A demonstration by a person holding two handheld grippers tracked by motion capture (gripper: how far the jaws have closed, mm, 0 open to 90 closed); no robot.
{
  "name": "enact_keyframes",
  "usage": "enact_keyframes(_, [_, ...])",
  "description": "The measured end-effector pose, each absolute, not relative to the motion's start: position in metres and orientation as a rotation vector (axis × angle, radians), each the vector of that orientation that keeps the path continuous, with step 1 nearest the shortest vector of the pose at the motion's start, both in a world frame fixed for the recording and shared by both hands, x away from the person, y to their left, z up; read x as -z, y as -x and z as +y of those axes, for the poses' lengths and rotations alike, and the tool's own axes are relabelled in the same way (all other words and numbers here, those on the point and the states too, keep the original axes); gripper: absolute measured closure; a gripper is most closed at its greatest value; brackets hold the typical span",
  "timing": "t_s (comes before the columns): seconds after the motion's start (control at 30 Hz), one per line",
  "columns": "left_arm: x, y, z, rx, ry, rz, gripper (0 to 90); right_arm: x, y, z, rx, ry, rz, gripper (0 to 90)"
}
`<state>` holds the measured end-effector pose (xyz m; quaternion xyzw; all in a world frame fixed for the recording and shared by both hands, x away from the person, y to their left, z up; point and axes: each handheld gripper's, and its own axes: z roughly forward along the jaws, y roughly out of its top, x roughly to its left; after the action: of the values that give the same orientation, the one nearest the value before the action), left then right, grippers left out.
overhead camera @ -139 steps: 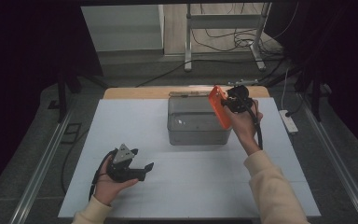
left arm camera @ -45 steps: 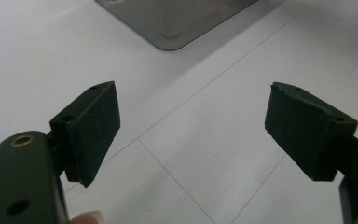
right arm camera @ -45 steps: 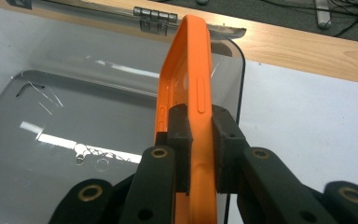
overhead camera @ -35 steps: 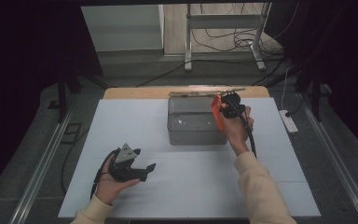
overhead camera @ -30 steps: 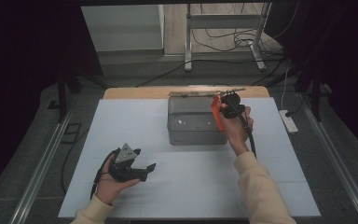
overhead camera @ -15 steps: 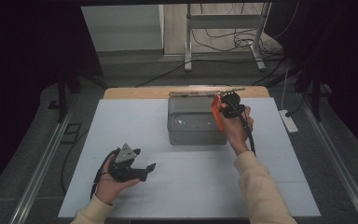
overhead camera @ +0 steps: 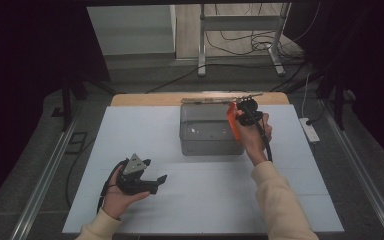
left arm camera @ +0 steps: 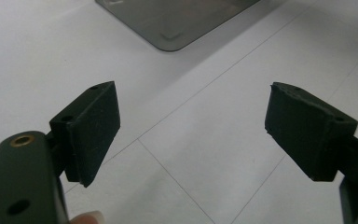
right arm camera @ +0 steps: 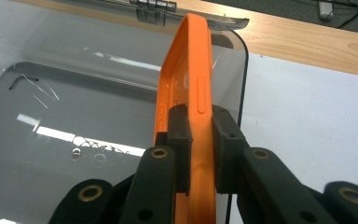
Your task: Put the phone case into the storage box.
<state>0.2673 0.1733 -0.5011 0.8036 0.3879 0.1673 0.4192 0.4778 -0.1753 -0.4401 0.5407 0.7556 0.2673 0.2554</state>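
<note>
Orange phone case (right arm camera: 186,88) pinched edge-on by right gripper (right arm camera: 200,154), poised over grey box (overhead camera: 207,131) at 12 o'clock for dropping in; left gripper (left arm camera: 191,140) wide, empty, idle at 7 o'clock

Lower end of orange phone case (right arm camera: 186,84) hidden between tongs, grey box (left arm camera: 177,21) cut off by top edge (corner visible), hinge (right arm camera: 151,7) cropped.

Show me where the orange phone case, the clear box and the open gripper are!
orange phone case (right arm camera: 190,60): right gripper view, on its side edge above the jaws.
clear box (overhead camera: 207,137): high view, on its see-through top.
left gripper (left arm camera: 191,135): left gripper view, midway between its open fingertips.
</note>
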Motion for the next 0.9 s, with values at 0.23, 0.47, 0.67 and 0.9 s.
enact_keyframes(0.23, [0.5008,-0.2671,0.1731,-0.419,-2.014,0.973,18.0,0.4389,-0.4787,-0.1728,-0.704,-1.468,2.070,79.6])
enact_keyframes(0.47, [0.5002,-0.2671,0.1743,-0.419,-2.017,0.967,18.1,0.4372,-0.4810,-0.1697,-0.671,-1.469,2.089,79.6])
enact_keyframes(0.67, [0.4998,-0.2669,0.1750,-0.420,-2.013,0.965,18.1,0.4389,-0.4840,-0.1656,-0.629,-1.477,2.113,79.6])
enact_keyframes(0.9, [0.5000,-0.2670,0.1747,-0.420,-2.015,0.967,18.1,0.4427,-0.4867,-0.1673,-0.605,-1.490,2.124,79.5])
